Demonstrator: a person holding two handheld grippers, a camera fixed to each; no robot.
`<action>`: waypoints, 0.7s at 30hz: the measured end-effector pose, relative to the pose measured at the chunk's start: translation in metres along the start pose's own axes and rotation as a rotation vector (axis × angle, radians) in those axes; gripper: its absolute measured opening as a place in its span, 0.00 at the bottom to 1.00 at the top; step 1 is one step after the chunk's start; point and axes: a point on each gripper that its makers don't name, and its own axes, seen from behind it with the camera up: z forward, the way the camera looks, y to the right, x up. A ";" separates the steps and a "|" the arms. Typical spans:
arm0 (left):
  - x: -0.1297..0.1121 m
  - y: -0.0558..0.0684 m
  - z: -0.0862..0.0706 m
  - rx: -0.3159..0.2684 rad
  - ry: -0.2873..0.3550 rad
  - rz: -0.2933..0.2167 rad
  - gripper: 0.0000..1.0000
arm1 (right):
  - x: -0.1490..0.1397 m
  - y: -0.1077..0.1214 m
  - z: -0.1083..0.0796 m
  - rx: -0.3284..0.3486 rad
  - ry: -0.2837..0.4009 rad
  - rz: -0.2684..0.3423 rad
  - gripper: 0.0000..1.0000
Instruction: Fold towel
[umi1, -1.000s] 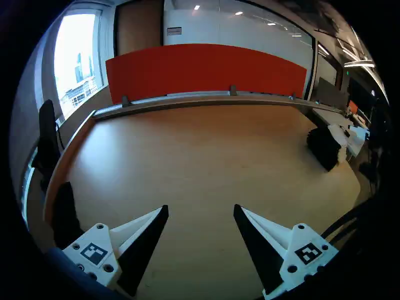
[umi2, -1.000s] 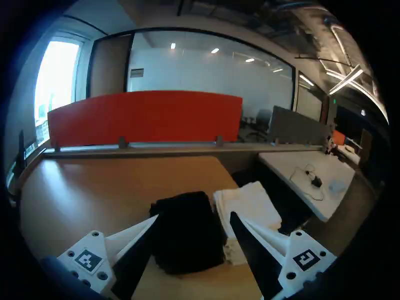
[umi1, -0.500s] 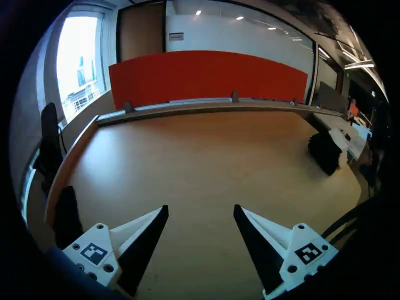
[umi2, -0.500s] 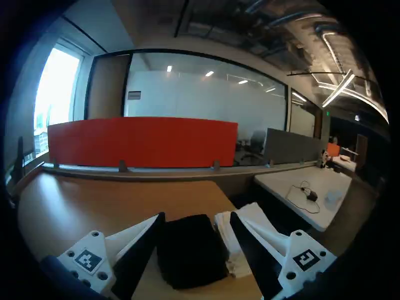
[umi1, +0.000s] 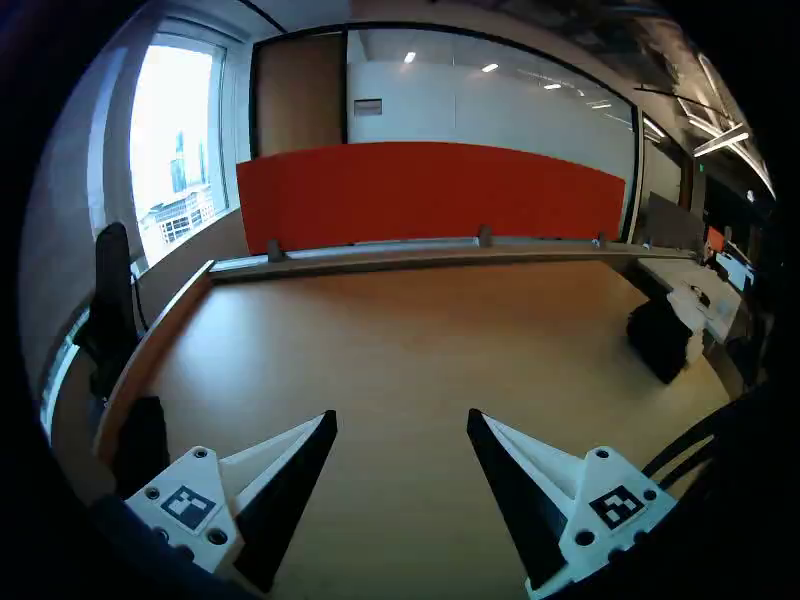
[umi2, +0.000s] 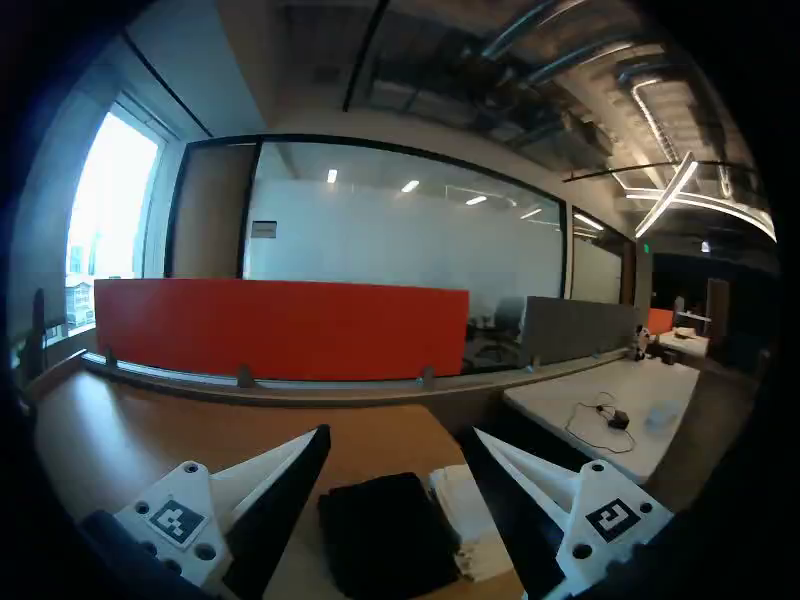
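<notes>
Fingers stood spread, empty, on left gripper (umi1: 401, 412) and right gripper (umi2: 395, 431); the right probably needed squaring over the folded black towel (umi2: 385, 535).

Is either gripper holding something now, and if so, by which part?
Nothing is held. The left gripper and the right gripper are open; the folded black towel lies free on the wooden table.

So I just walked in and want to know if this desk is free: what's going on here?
A person holds tongs in each hand over a wooden table. The right tongs, open and empty, point at a folded black towel lying beside a white towel near the table's edge. The left tongs, also open, face the tabletop. No towel is gripped yet.
</notes>
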 end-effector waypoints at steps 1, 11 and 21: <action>0.007 -0.001 0.000 0.002 0.022 0.002 0.97 | 0.001 -0.002 0.000 0.003 0.000 -0.001 1.00; 0.075 -0.022 -0.001 0.056 0.229 -0.005 0.97 | 0.006 -0.021 -0.003 0.035 -0.005 -0.024 1.00; 0.112 -0.056 -0.010 0.144 0.344 -0.074 0.97 | 0.015 -0.039 -0.005 0.064 -0.003 -0.030 1.00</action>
